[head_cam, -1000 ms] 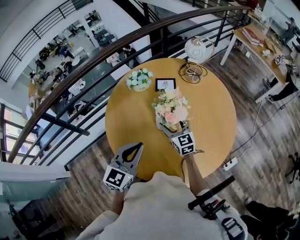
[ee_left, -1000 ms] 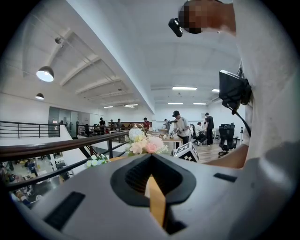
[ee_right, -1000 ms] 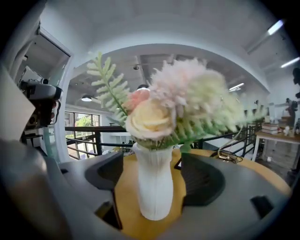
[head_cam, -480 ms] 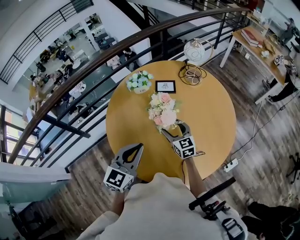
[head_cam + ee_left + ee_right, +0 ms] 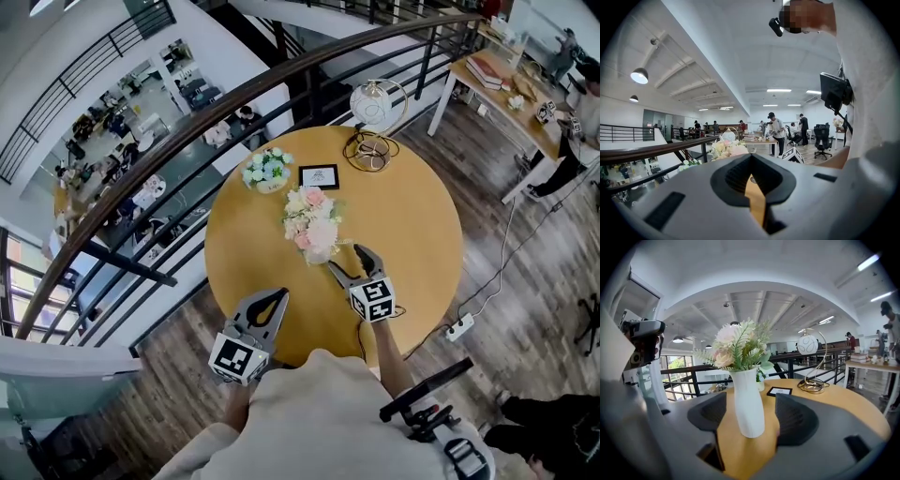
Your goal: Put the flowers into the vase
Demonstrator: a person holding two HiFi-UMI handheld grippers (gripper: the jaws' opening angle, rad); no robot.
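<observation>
Vase (image 5: 749, 404) w/ flowers (image 5: 740, 345) looks top-heavy, smooth, fragile: take mid-body; right gripper (image 5: 347, 258) wide, jaws just narrowing, vase just ahead, untouched; left gripper (image 5: 272, 298) pinched together, empty.

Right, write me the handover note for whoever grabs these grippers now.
Left gripper: shut, empty, at the near edge of the table.
Right gripper: open. Its jaws have just been closing a little, and the pads touch nothing. The vase stands just ahead of them.
Vase: upright on the table, flowers in it, nothing holding it.
Done: flowers are in the vase.
Left: probably nothing. Draw the right gripper clear without knocking the vase.
</observation>
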